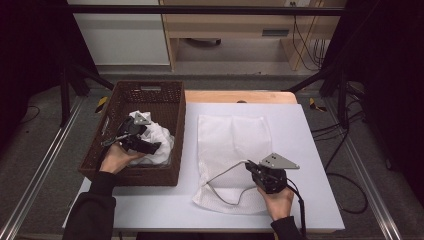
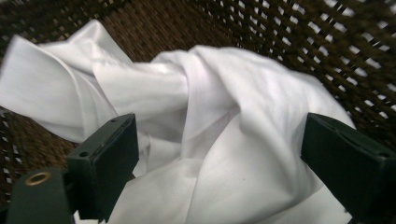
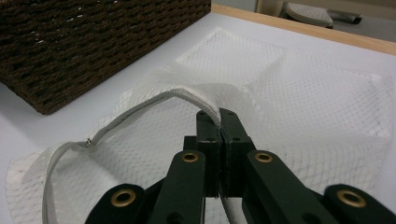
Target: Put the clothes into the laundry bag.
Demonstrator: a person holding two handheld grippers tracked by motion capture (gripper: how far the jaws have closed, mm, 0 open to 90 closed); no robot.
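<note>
- Loading of a mesh laundry bag looks to be the job: the bag lies flat on the white table, just right of the brown woven basket.
- Right gripper has its jaws pinched tight on the bag's zippered rim, lifting that edge off the table so the mouth gapes toward the basket.
- Left gripper is down inside the basket with its jaws spread wide, one either side of the crumpled white cloth; the pads do not press on it yet.
- Step in hand, as I judge it: picking the cloth out of the basket while the bag is held open.
- Next move calls for closing on a thick fold, lifting clear of the basket wall, then carrying the cloth across to the raised mouth.
- Right hand should keep the rim up meanwhile.
</note>
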